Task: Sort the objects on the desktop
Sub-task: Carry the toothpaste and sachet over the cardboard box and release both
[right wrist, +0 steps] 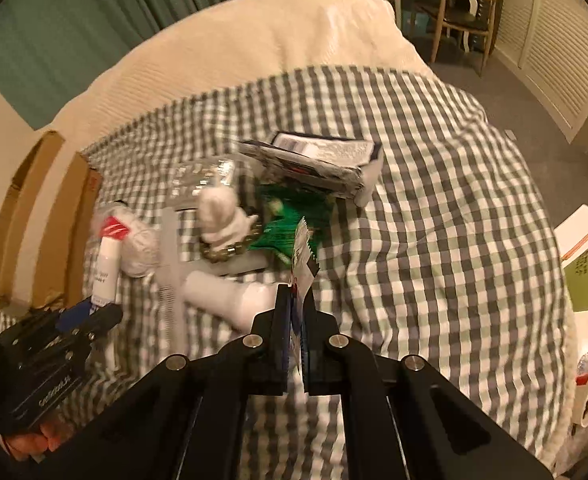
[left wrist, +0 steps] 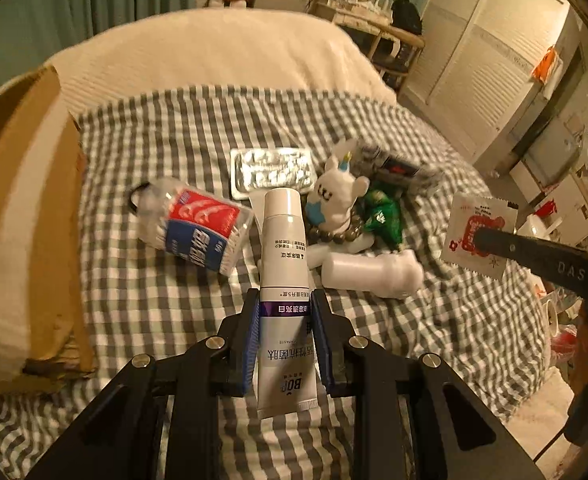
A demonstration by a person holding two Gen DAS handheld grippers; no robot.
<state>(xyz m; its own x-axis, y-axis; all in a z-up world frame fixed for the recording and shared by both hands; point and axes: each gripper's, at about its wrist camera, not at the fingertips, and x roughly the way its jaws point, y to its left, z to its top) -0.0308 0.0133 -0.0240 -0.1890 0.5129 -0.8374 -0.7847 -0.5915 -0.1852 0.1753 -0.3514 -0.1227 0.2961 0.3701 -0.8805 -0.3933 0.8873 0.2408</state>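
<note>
Two grippers, left gripper (left wrist: 285,312) pinching one toothpaste tube (left wrist: 283,264), right gripper (right wrist: 297,300) pinching one sachet (right wrist: 302,256).

Green curtain (left wrist: 73,4), white wardrobe (left wrist: 490,60), wooden chair (right wrist: 458,4).

A home bedroom, no question: a bed (right wrist: 434,168) in a gray-and-white checked cover stretches ahead of the tongs, cream blanket (left wrist: 213,48) beyond it. Green curtains (right wrist: 73,12) hang far left, a louvred wardrobe (left wrist: 490,64) stands off right, and a wooden chair (right wrist: 462,12) sits at a cluttered dressing table (left wrist: 354,4).
</note>
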